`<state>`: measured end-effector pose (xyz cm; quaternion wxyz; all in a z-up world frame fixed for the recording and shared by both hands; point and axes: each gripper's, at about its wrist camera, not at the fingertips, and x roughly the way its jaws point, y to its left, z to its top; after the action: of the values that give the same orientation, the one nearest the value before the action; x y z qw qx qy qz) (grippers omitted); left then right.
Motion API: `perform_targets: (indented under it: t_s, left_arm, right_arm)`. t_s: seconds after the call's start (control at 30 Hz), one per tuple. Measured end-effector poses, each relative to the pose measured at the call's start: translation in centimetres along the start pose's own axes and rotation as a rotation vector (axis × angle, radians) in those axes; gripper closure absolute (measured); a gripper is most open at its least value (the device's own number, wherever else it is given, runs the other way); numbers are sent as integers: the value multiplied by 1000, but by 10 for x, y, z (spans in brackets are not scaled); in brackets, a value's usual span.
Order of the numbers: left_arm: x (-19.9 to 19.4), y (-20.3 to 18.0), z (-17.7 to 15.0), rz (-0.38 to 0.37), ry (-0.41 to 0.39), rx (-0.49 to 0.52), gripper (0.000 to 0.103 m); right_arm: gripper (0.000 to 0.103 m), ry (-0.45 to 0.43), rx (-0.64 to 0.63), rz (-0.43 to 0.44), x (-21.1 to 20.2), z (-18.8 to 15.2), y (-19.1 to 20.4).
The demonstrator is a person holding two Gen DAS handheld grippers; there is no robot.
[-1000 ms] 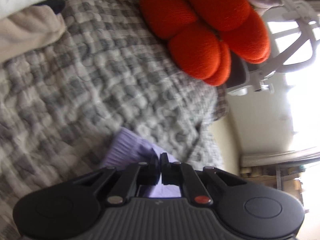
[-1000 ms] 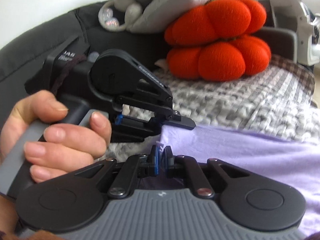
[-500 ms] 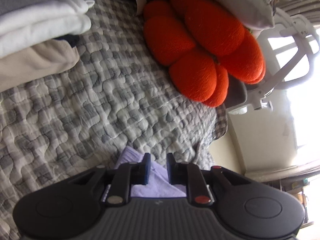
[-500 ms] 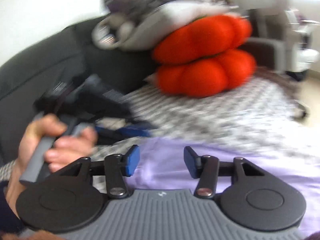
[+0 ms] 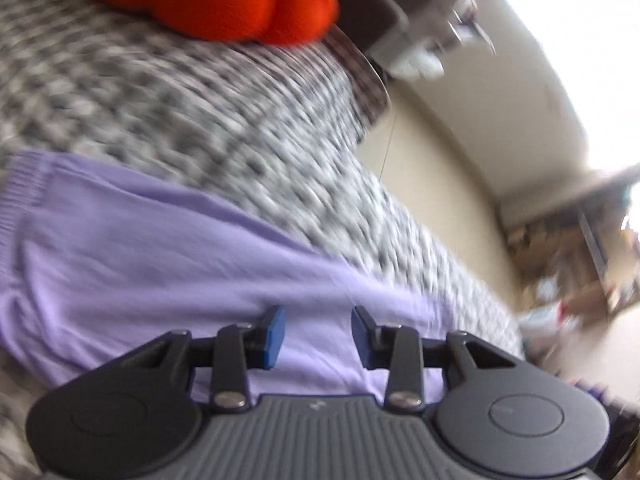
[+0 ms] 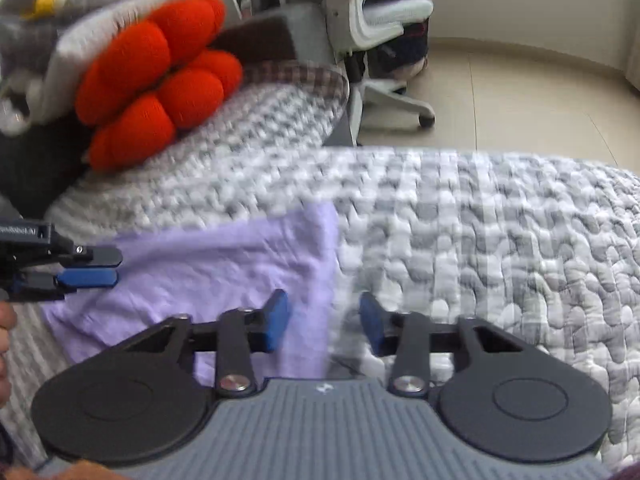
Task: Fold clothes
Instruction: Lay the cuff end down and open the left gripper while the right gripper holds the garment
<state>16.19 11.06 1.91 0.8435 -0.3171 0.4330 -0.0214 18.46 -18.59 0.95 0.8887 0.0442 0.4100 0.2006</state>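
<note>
You are holding your left tool [image 5: 316,334] spread wide and empty over the lavender garment [image 5: 160,264], which is lying flat on the grey-and-white quilted bed cover [image 6: 480,220]. Your right tool [image 6: 325,322] is likewise gaping with nothing between its fingers, hovering at the garment's right edge, while an orange cushion [image 6: 156,80] is sitting at the far end and an office chair [image 6: 384,28] is standing beyond it.
</note>
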Motion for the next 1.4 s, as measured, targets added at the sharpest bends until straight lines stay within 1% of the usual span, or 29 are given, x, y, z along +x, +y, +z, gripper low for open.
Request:
perform_targets:
  t_s: [0.03, 0.07, 0.1, 0.13, 0.17, 0.23, 0.33, 0.43, 0.5, 0.6, 0.73, 0.9, 0.97, 1.0, 1.07, 1.17, 1.23, 1.33, 1.37, 1.4]
  left_arm:
    - [-1, 0, -1, 10, -7, 2, 64]
    - [-1, -1, -1, 19, -14, 5, 62]
    - [-2, -1, -2, 29, -21, 7, 62]
    - [-3, -2, -2, 38, -28, 9, 62]
    - [-3, -2, -3, 48, -35, 12, 62]
    - [-5, -3, -4, 67, -50, 16, 62]
    - [-7, -3, -6, 94, -71, 18, 62]
    - [-17, 16, 1, 95, -99, -63, 62]
    - [-22, 24, 4, 87, -100, -94, 62]
    - [-33, 34, 9, 85, -134, -128, 62]
    - [-49, 46, 12, 74, -175, -161, 61]
    - [-71, 65, 16, 57, -236, -237, 61]
    - [-77, 72, 18, 40, -256, -270, 61]
    - [-75, 72, 18, 20, -244, -278, 61]
    - [-68, 67, 16, -7, -211, -264, 61]
    - [-54, 45, 8, -35, -179, -187, 60]
    - [-41, 24, 0, -36, -143, -127, 60]
    - [-22, -2, -9, 3, -105, -33, 59]
    - [-16, -8, -11, 20, -98, -4, 58]
    - [-10, -13, -13, 38, -92, 21, 57]
  right_arm:
    - [69, 10, -5, 3, 3, -1, -1]
    - [72, 2, -12, 13, 4, 0, 0]
    - [88, 1, -6, 26, 4, -1, 0]
    - [97, 0, 12, 44, 4, 1, -1]
    - [97, -9, 23, 54, 3, 2, -2]
    - [97, -34, 19, 45, -1, 6, 0]
    - [97, -59, 24, 64, -10, 11, 1]
    - [97, -56, 16, 55, -9, 11, 3]
    - [97, -39, 21, 38, -3, 10, 1]
    - [97, -32, 36, 34, 1, 7, -1]
    - [93, -41, 46, 56, -4, 8, 0]
    - [93, -66, 76, 38, -11, 10, -5]
    - [92, -65, 100, 62, -9, 10, -9]
    - [88, -65, 114, 74, -8, 10, -10]
    - [88, -71, 149, 102, -4, 12, -14]
    - [85, -73, 213, 128, 3, 14, -20]
    - [81, -76, 241, 120, 9, 16, -22]
    - [79, -79, 235, 121, 18, 20, -20]
    - [76, -81, 231, 126, 20, 22, -19]
    - [71, -87, 231, 118, 23, 23, -18]
